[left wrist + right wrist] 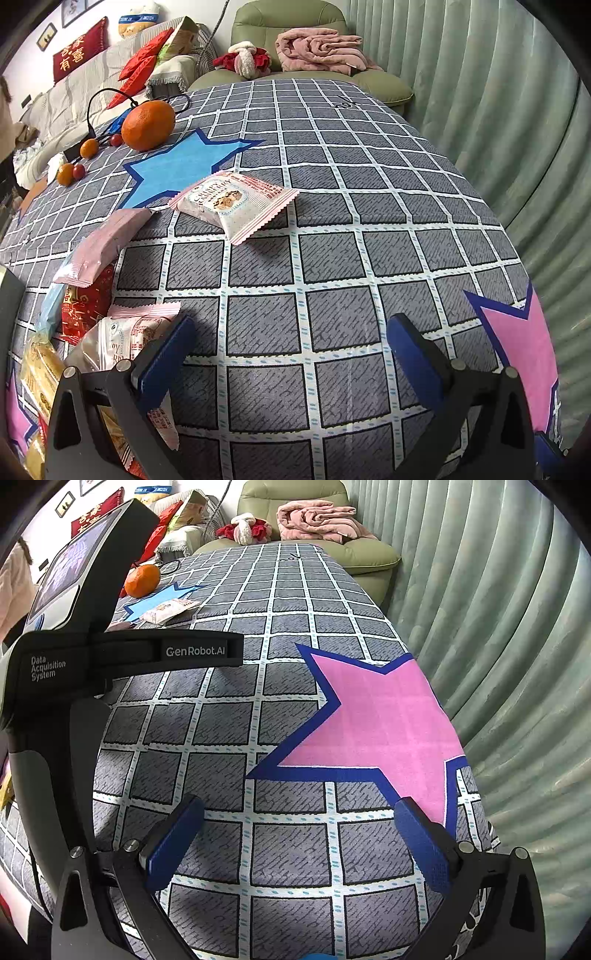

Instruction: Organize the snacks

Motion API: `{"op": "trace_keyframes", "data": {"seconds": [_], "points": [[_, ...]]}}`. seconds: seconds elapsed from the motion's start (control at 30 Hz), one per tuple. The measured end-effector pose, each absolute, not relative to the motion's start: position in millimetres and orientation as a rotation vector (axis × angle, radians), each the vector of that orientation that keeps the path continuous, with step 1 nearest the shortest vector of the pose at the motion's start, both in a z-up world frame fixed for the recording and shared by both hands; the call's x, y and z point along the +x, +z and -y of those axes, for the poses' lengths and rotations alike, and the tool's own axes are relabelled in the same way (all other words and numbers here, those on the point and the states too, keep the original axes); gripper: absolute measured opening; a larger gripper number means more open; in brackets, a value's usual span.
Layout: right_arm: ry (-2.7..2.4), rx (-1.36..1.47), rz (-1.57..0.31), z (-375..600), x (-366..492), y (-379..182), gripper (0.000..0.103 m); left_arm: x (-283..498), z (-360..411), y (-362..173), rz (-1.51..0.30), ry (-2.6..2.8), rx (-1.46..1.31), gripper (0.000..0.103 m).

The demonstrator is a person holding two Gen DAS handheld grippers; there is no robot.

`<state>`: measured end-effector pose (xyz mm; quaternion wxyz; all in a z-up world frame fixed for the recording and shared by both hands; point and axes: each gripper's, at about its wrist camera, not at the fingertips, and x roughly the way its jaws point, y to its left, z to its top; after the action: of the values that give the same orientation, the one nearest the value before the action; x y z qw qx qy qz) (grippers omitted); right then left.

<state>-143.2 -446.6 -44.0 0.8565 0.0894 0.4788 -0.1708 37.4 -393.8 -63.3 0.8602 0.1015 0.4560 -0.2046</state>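
A pink-and-white cookie packet (pixel 232 201) lies alone on the checked tablecloth (pixel 332 258), ahead of my left gripper (pixel 291 332), which is open and holds nothing. More snack packets are heaped at the left: a pink one (pixel 101 245), a red one (pixel 86 308), a white-and-pink one (pixel 129 332) by my left finger, and yellow ones (pixel 38 373). In the right wrist view my right gripper (pixel 299 816) is open over bare cloth beside a pink star (pixel 376 720). The lone packet (pixel 168 610) shows far off there.
A large orange (pixel 147 125) and small orange and red fruits (pixel 72 171) sit at the table's far left with a black cable (pixel 99 99). The left gripper's body (pixel 110 627) fills the left of the right wrist view. A green armchair (pixel 295 48) and curtain (pixel 498 110) border the table.
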Motion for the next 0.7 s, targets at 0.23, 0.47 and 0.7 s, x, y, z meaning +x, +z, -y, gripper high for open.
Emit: {"op": "trace_keyframes", "data": {"seconds": [0.23,0.47,0.7], "points": [[-0.359,0.190,-1.008,446.5,-142.7,-43.3,0.103,37.0,393.6,-63.4,-0.957,-0.430,0.213,0.103],[-0.365,0.192,-0.998,444.6,-144.7,-43.3,0.103,36.9,393.5,-63.4,-0.957,-0.430,0.213,0.103],[-0.361,0.197,-1.026,446.7,-139.8,-42.8,0.103,36.9,393.2,-63.4,-0.957,-0.430,0.213,0.103]]}}
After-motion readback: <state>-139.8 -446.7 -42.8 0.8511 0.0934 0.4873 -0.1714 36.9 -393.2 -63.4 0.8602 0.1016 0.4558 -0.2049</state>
